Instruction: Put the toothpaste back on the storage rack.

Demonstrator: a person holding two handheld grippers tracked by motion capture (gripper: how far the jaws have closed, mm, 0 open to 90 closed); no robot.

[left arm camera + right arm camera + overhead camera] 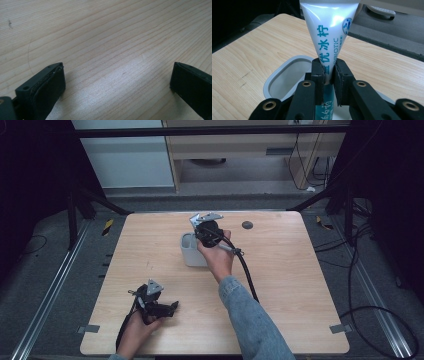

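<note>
A white tube (pixel 327 27) with blue printed characters stands upright with its flat, wide end up, and my right gripper (pixel 329 72) is shut on its narrower lower part. Right below it is a grey oval cup (pixel 277 75) with an empty inside. From above, the right gripper (pixel 206 229) hangs over the grey cup (pixel 189 254) at the table's middle back. Near the front left, my left gripper (pixel 169 309) rests low over the wooden table (pixel 290 285). Its jaws stand wide apart with bare wood between them, so the left gripper (pixel 117 75) is open.
A small dark round disc (pixel 247 225) lies on the table behind and right of the cup. The right gripper's black cable (pixel 248 272) trails across the table toward the front. Grey tape (pixel 340 328) marks the front corners. Dark floor and rails surround the table.
</note>
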